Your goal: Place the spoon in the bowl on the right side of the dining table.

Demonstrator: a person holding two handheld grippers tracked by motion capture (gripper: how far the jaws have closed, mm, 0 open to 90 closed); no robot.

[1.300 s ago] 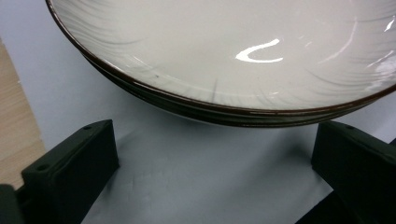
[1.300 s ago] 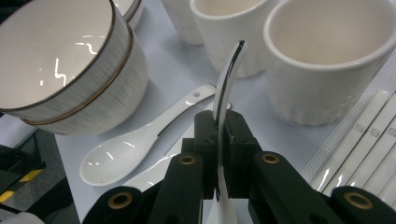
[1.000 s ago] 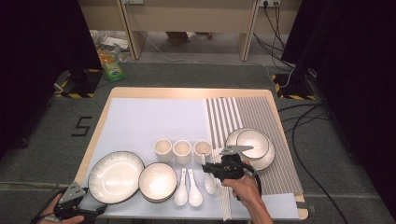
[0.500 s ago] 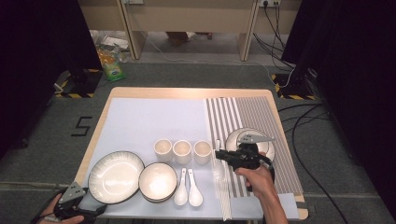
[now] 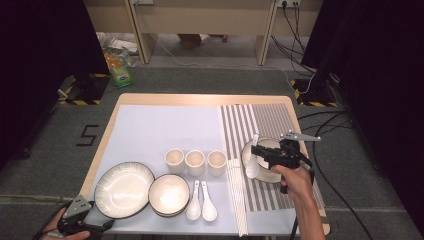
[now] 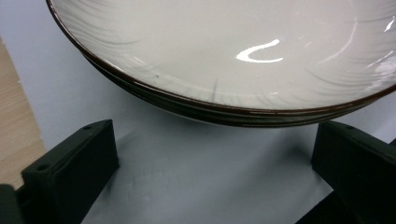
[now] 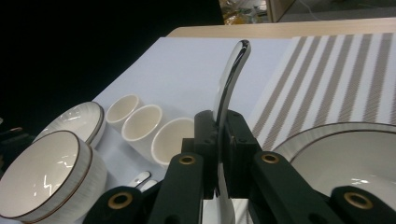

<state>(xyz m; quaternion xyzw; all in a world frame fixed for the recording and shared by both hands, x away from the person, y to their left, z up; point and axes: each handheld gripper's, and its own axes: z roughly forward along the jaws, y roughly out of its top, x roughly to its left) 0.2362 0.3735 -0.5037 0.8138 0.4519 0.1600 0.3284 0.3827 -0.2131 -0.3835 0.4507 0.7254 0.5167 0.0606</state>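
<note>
My right gripper (image 5: 256,151) is shut on a white ceramic spoon (image 5: 252,169), which hangs upright with its handle tip up and its bowl down. In the right gripper view the spoon's handle (image 7: 231,74) rises from between the pinched jaws. The spoon hangs over the left rim of a brown-rimmed bowl (image 5: 268,176) on the striped mat (image 5: 260,120). My left gripper (image 5: 100,226) rests at the table's near left corner. It is open, with its jaws apart on the lilac mat just short of the large white plate (image 6: 233,56).
Three white cups (image 5: 195,162) stand in a row mid-table. In front of them lie a smaller bowl (image 5: 169,194), two white spoons (image 5: 201,205) and white chopsticks (image 5: 237,200). The large plate (image 5: 124,189) sits at the front left. Cables trail on the floor at the right.
My right gripper has carried the spoon up and to the right, from beside the other spoons to the bowl on the striped mat. The left gripper has stayed put.
</note>
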